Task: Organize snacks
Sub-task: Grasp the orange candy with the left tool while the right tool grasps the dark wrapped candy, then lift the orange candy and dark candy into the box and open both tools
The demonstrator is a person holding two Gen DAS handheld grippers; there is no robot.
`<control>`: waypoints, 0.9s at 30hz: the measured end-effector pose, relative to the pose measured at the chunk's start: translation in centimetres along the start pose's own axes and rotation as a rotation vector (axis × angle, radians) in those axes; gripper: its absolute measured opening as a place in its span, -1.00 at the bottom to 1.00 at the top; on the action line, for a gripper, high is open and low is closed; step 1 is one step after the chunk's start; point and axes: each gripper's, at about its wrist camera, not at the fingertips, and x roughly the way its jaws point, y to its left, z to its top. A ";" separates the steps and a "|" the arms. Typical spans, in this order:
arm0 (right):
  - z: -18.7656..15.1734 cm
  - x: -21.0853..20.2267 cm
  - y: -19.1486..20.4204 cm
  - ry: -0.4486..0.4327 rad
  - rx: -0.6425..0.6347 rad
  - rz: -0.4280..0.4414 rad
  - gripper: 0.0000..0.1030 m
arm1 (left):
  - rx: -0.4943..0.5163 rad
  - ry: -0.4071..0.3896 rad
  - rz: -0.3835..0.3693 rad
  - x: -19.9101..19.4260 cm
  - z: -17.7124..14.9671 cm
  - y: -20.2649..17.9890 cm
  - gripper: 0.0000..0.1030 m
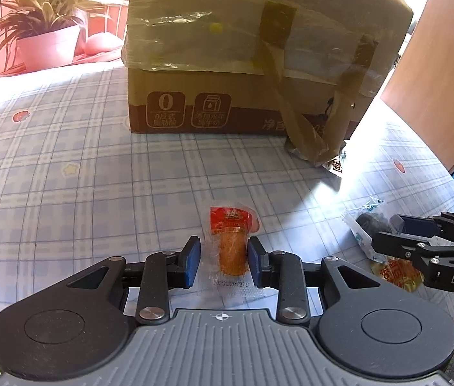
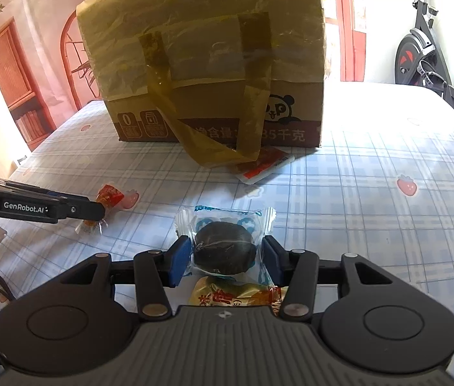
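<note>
In the left wrist view a sausage snack in a clear wrapper with a red label sits between the blue pads of my left gripper, which is shut on it. The right wrist view shows that same snack at the left gripper's tip. My right gripper is shut on a dark round cake in a clear, blue-printed wrapper. A yellow packet with red characters lies just beneath it. From the left wrist view the right gripper reaches in at the right edge, over the cake and the yellow packet.
A cardboard box covered by a yellowish plastic bag with hanging handles stands at the back of the plaid tablecloth. A red-and-white packet lies at its foot. A potted plant stands back left, an exercise bike far right.
</note>
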 end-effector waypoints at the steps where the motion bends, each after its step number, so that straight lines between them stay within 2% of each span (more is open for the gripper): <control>1: 0.0 0.0 0.0 0.000 0.000 0.000 0.00 | 0.005 0.001 0.004 0.1 0.1 0.0 -0.26; 6: 0.0 0.1 0.1 0.005 0.003 0.002 0.00 | 0.052 -0.005 0.021 0.7 0.1 -0.4 -0.21; 7: 0.0 0.1 0.1 0.005 0.005 0.003 0.00 | 0.068 -0.008 0.024 0.7 0.1 -0.6 -0.31; 8: 0.0 0.1 0.0 0.005 0.006 0.003 0.00 | 0.073 -0.011 0.013 0.7 0.0 -0.6 -0.31; 10: 0.0 0.1 -0.1 0.005 0.011 0.007 0.00 | 0.055 -0.019 -0.014 0.4 -0.1 -0.4 -0.35; 16: 0.4 -0.6 -0.2 -0.022 0.022 0.010 0.00 | 0.004 -0.086 -0.032 -1.8 0.5 -0.1 -0.36; 21: 2.1 -2.2 0.1 -0.093 0.011 0.019 0.00 | -0.004 -0.165 -0.044 -4.6 2.5 -0.1 -0.36; 27: 6.6 -5.1 1.1 -0.235 -0.053 0.038 0.00 | 0.013 -0.322 -0.066 -9.3 6.3 -0.4 -0.35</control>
